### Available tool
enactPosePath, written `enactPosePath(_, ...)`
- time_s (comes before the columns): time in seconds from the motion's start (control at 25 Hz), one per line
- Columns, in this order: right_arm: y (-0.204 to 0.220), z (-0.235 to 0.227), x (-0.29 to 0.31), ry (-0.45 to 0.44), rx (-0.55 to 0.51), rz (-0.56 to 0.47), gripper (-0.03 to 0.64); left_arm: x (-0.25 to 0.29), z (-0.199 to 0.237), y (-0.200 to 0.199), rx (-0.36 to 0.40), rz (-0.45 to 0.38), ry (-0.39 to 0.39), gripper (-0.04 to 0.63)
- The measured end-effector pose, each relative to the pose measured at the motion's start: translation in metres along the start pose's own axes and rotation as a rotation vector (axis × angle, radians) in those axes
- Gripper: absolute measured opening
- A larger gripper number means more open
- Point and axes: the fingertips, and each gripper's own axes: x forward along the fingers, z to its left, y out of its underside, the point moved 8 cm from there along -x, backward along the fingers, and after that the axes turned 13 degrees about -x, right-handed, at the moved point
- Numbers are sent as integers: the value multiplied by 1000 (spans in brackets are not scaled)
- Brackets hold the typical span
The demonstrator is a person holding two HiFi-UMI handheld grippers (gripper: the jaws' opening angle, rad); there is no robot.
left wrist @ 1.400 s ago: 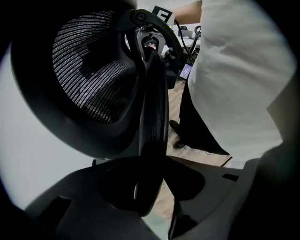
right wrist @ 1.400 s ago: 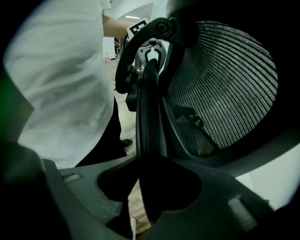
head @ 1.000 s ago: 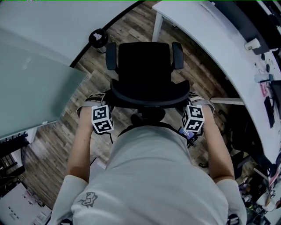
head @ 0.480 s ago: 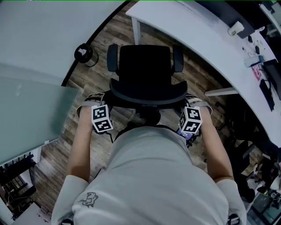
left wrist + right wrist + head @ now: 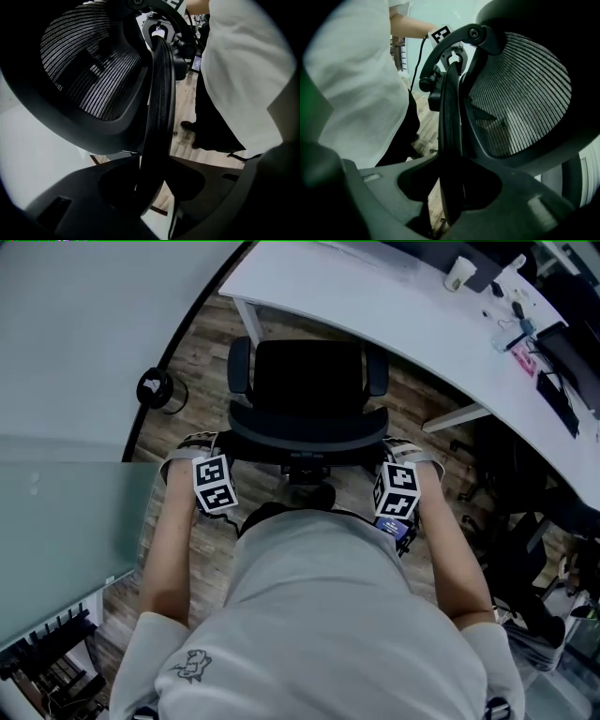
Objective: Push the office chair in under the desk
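Clamping office chair backrest (image 5: 305,432) between jaws | left gripper (image 5: 151,197) | right gripper (image 5: 451,190)

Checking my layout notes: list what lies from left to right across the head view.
Round black object → left hand-held gripper → chair → right hand-held gripper → cup

The office chair (image 5: 309,390) is standing on the floor (image 5: 206,352) directly ahead of the person, with its seat facing the desk (image 5: 375,306). The desk is curving across the far side and down the right. The seat's far edge is lying at the desk's near edge.

The left gripper (image 5: 154,187) is sitting at the backrest's left rim and the right gripper (image 5: 452,187) at its right rim. Each rim is running between that gripper's fingers.

A desk leg (image 5: 246,320) is standing just left of the chair. A cup (image 5: 459,273) is resting on the desk at far right.
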Motion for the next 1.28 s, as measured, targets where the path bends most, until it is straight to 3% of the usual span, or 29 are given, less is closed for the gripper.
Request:
enactPosePath(0.24, 26, -5, -2, 42, 69, 33, 129, 20, 31, -36, 116, 5, -34, 135)
enactPosePath(1.28, 112, -82, 13, 119, 271, 152, 121, 80, 168, -153, 363, -121, -38, 132)
